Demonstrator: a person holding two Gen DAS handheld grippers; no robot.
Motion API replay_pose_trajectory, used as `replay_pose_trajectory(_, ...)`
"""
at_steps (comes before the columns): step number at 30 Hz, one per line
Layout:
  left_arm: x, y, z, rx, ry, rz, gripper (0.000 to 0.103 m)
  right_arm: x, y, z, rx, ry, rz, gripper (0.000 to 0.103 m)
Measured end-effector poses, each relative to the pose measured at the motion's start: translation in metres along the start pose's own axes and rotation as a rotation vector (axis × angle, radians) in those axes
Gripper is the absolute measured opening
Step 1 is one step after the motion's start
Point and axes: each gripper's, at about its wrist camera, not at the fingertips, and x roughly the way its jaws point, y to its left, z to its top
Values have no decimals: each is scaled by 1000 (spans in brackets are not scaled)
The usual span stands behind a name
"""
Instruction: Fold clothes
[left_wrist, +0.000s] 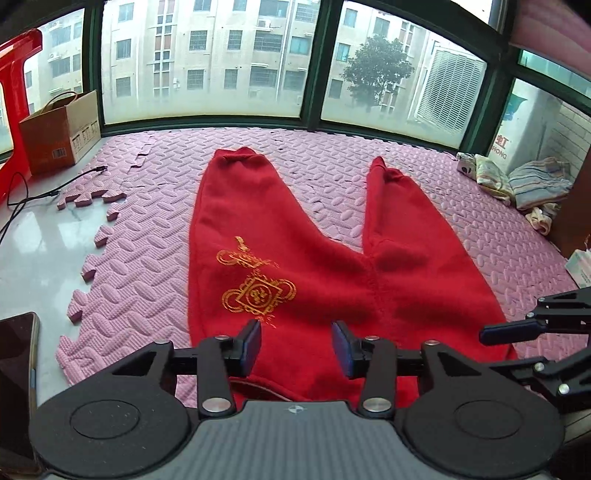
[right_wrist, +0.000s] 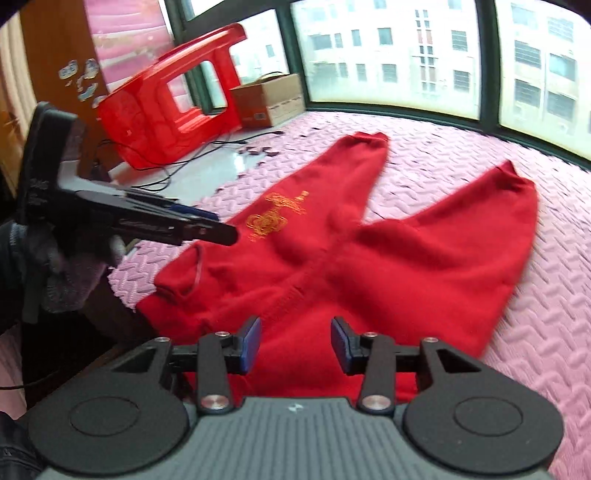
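Both grippers, left gripper (left_wrist: 297, 345) and right gripper (right_wrist: 295, 341), hover partly open and empty over the near waistband of the red trousers (left_wrist: 295, 240), which lie flat on the pink foam mat (left_wrist: 147, 236), legs splayed toward the window. Spreading looks done; next, I'd guess, comes pinching one leg to fold it over the other. Far left, the cardboard box (left_wrist: 61, 133) hides its contents.

A soft pink foam puzzle mat (left_wrist: 155, 236) covers the floor ahead of the gripper. Past it stand big windows with dark green frames (left_wrist: 314, 74), full of grey daylight. Off to the left lie shiny white floor tiles (left_wrist: 40, 236), a brown cardboard box (left_wrist: 61, 129) and a red plastic stool (right_wrist: 162, 107).
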Motion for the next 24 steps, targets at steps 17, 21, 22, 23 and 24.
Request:
replay_pose_trajectory(17, 8, -20, 4, -15, -3, -17, 38, 2, -33, -11, 86, -27, -87, 42)
replay_pose_trajectory(21, 28, -19, 22, -62, -10, -33, 33, 4, -36, -14, 94, -12, -89, 42)
replay_pose_trajectory(22, 34, -18, 26, -74, -9, -34, 32, 3, -35, -11, 89, -22, -89, 42)
replay_pose_trajectory(23, 40, -17, 30, -85, -5, -33, 30, 2, -36, -9, 86, -33, -90, 43)
replay_pose_trajectory(24, 47, -16, 33, -92, 2, -34, 29, 1, -36, -6, 83, -44, -90, 43)
